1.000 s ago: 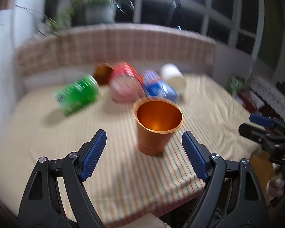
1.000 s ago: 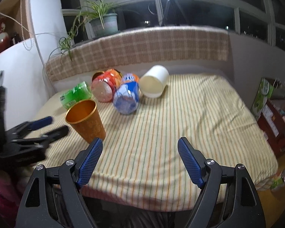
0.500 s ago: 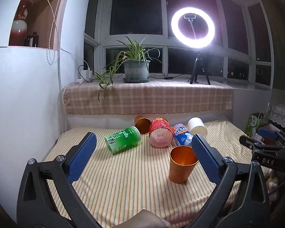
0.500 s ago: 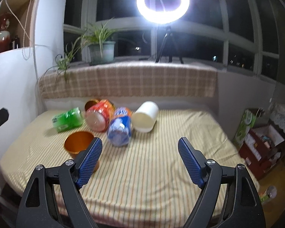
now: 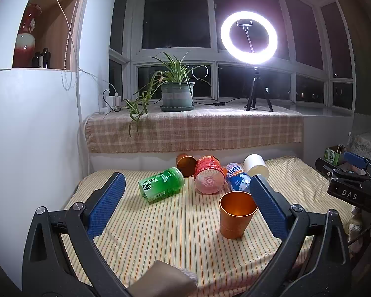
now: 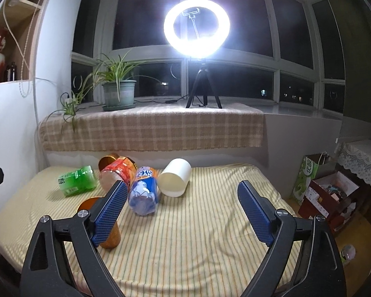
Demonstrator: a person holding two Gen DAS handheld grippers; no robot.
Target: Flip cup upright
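Note:
An orange metal cup point(image 5: 236, 214) stands upright, mouth up, on the striped tablecloth point(image 5: 175, 232); in the right wrist view it point(image 6: 111, 235) is partly hidden behind my right gripper's left finger. My left gripper point(image 5: 185, 204) is open and empty, held back from the table's front edge with the cup just inside its right finger. My right gripper point(image 6: 181, 209) is open and empty, also back from the table. The right gripper shows in the left wrist view at the far right point(image 5: 351, 173).
Behind the cup lie a green can point(image 5: 160, 185), a second orange cup point(image 5: 186, 164), a red can point(image 5: 208, 177), a blue can point(image 5: 237, 177) and a white cup point(image 5: 256, 168), all on their sides. A potted plant point(image 5: 176, 92) and ring light point(image 5: 248, 37) stand on the sill.
Both grippers have drawn back and tilted up from the table. The orange cup stays upright where it stood, now farther from the left gripper.

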